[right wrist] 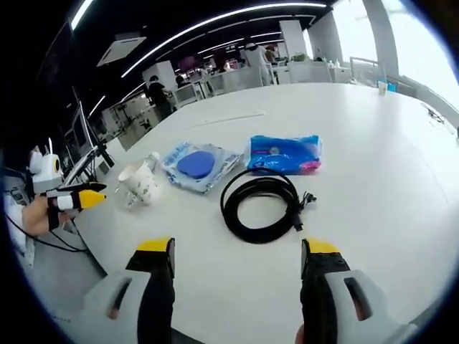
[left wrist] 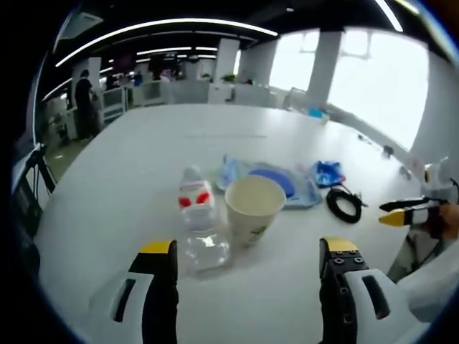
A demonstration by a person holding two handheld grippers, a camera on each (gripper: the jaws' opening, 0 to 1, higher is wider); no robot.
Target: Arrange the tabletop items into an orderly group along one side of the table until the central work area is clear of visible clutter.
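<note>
1. Landmark: coiled black cable [right wrist: 261,206] on the large white table [right wrist: 373,143]. One cable, lying flat as a loose ring, connector end sticking out to one side.
2. Count on table: one cable, one clear plastic water bottle with red-and-white label [left wrist: 197,215], one white paper cup with green print [left wrist: 254,208], one clear bag holding a round blue disc [right wrist: 199,165], one blue printed packet [right wrist: 285,153]. Five items.
3. Packet sits just beyond the cable, close to its rim; disc bag just beside the cable, next to the packet.
4. Cup stands upright past the disc bag from the cable, rim up, inside pale. Bottle lies on its side touching or nearly touching the cup, farthest from the cable.
5. Left gripper [left wrist: 247,261]: jaws spread wide, nothing between them, bottle base just ahead of one jaw.
6. Right gripper [right wrist: 237,258]: jaws spread wide, nothing gripped, cable just ahead.
</note>
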